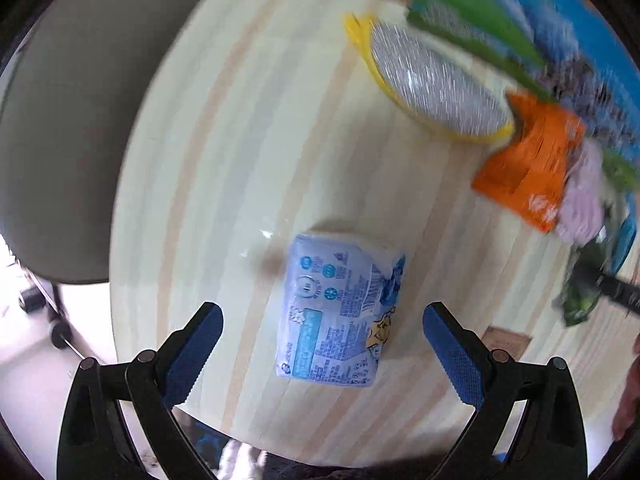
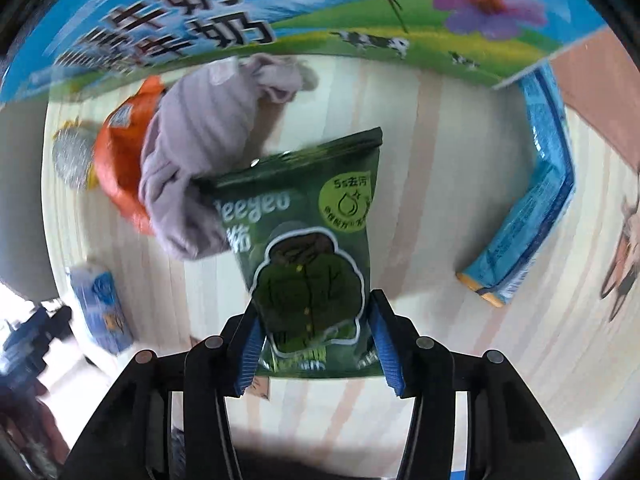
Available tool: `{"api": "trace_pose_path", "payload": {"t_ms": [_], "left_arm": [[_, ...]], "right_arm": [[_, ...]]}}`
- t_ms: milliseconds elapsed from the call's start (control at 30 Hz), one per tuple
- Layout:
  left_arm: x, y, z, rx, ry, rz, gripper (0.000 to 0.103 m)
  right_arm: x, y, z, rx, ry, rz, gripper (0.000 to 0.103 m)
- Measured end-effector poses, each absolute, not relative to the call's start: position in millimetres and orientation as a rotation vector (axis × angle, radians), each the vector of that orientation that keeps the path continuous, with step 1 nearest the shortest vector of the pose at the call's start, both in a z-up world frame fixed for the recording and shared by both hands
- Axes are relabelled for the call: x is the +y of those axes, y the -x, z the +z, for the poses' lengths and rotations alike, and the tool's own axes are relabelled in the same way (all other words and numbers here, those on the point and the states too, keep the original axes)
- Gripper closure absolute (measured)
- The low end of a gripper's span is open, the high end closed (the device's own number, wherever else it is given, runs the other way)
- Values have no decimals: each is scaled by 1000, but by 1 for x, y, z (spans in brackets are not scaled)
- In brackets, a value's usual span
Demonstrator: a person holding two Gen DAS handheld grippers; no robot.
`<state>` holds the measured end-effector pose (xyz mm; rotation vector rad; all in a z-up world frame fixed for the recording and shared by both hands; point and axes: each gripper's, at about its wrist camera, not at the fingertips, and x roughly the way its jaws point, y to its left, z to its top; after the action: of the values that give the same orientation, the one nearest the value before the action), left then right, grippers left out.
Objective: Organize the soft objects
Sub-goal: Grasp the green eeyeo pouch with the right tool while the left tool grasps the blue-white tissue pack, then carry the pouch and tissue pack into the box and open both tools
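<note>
My left gripper is open above a pale blue tissue pack that lies on the wooden table between its fingers, untouched. My right gripper is shut on a green wipes pouch and holds it over the table. The pouch also shows at the right edge of the left wrist view. Behind it lie a lilac cloth, an orange packet and a silver scrubber on a yellow pad. The tissue pack also shows at the left of the right wrist view.
A large printed milk carton box stands along the back of the table. A blue packet lies at the right. A grey chair back is past the table's left edge.
</note>
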<state>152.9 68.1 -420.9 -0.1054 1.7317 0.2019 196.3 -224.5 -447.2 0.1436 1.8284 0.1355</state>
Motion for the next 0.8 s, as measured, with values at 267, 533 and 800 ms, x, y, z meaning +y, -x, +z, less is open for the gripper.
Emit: {"api": "trace_pose_path", "payload": {"t_ms": [267, 533, 800], "left_arm": [[48, -153, -469, 1826, 22, 153, 1], [19, -149, -452, 1777, 21, 123, 57], [-30, -147, -400, 1687, 65, 23, 63]], "right_arm": [[-242, -153, -448, 1840, -169, 150, 61], [-257, -129, -453, 1825, -246, 154, 56], [-260, -120, -434, 1792, -249, 98, 66]]}}
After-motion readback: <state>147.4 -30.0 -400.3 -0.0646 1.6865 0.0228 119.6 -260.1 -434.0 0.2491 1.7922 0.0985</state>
